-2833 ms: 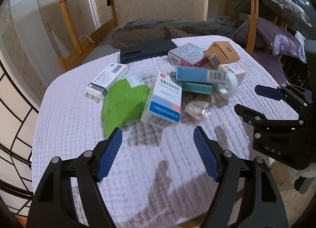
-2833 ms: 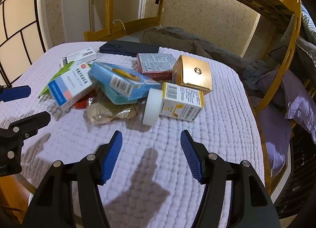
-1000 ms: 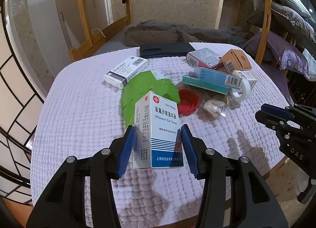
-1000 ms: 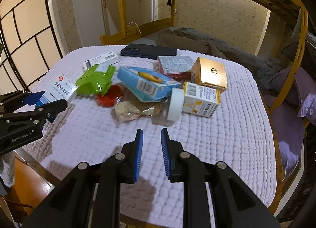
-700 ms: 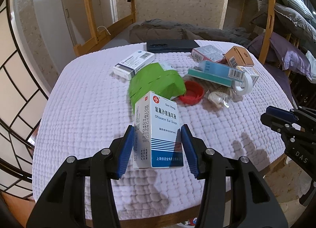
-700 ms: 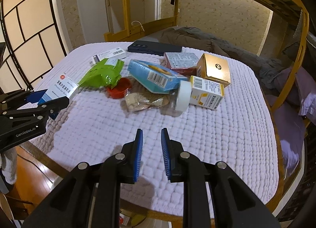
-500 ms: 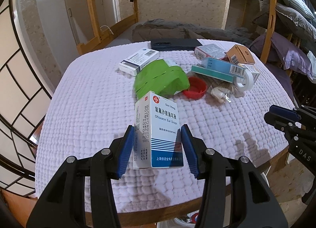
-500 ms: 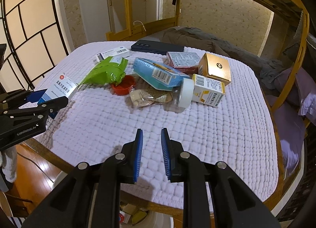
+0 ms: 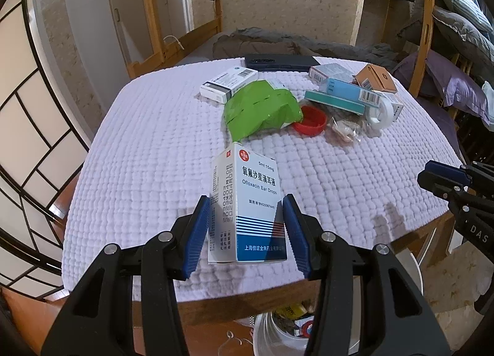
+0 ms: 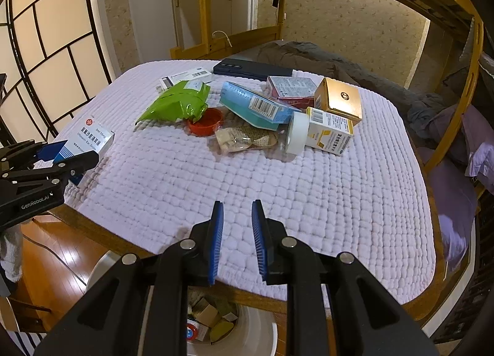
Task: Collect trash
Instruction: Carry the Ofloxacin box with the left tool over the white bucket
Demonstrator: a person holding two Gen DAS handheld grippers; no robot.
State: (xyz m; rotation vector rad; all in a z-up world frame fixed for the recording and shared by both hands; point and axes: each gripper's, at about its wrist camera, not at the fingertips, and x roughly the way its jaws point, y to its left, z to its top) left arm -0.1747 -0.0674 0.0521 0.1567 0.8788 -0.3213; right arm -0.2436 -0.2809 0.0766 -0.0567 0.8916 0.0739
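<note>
Both grippers nearer table's edge — upright ear-drops box between left fingers, right fingers narrow.

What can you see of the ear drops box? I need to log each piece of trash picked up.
The ear drops box is a small white cardboard carton with blue stripes and a blue band near its bottom, a red logo by its top, and Chinese text over "Ofloxacin Ear Drops". Dates are printed on one side panel. It looks closed and undented. The left gripper holds it upright, blue pads pressed on its two sides, lifted off the table above the near edge. Nothing else touches it.
</note>
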